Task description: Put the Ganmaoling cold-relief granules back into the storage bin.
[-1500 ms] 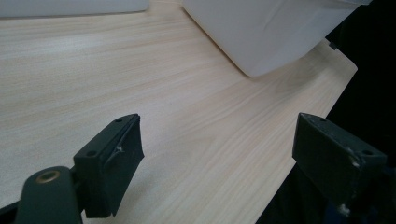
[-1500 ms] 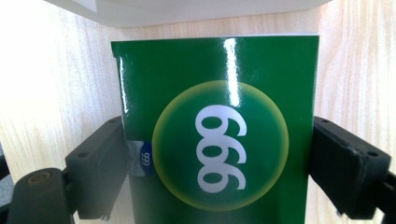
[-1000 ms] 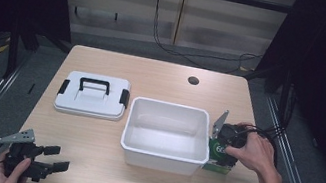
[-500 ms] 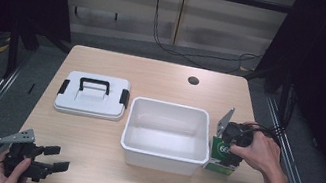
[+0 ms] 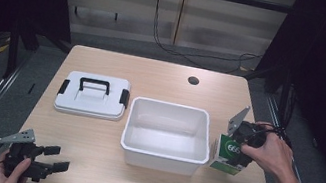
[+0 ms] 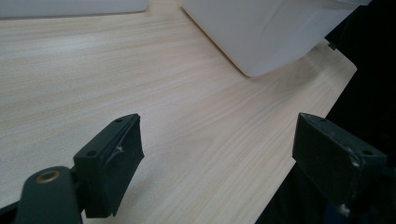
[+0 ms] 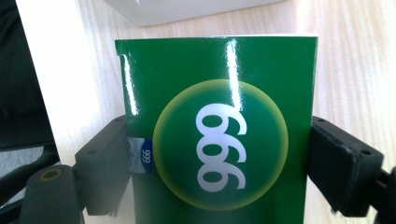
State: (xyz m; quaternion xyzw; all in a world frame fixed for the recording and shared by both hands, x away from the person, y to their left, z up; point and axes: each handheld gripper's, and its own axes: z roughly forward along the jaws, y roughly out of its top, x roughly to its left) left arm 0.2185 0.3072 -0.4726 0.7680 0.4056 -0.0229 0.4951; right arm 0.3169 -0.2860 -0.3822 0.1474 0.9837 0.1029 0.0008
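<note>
A green box (image 5: pixel 227 152) marked with white numerals stands on the table just right of a white plastic bin (image 5: pixel 161 161), slightly tilted. My right gripper (image 5: pixel 237 150) is shut on it. In the right gripper view both black jaws press the sides of the green box (image 7: pixel 219 84) held by my right gripper (image 7: pixel 219 158), and the bin's wall (image 7: pixel 187 9) shows behind it. My left gripper (image 5: pixel 57 158) rests at the table's front left corner, open. In the left gripper view my left gripper (image 6: pixel 219 154) has bare wood between its jaws, with the bin (image 6: pixel 271 32) farther off.
A white lid with a black handle and clips (image 5: pixel 92 94) lies flat left of the bin. A round cable hole (image 5: pixel 193 80) sits at the far right of the wooden table (image 5: pixel 98 156). Dark floor and cables surround the table.
My right gripper has shifted slightly right and toward the table's near edge with the green box in it. The left gripper has stayed where it was.
</note>
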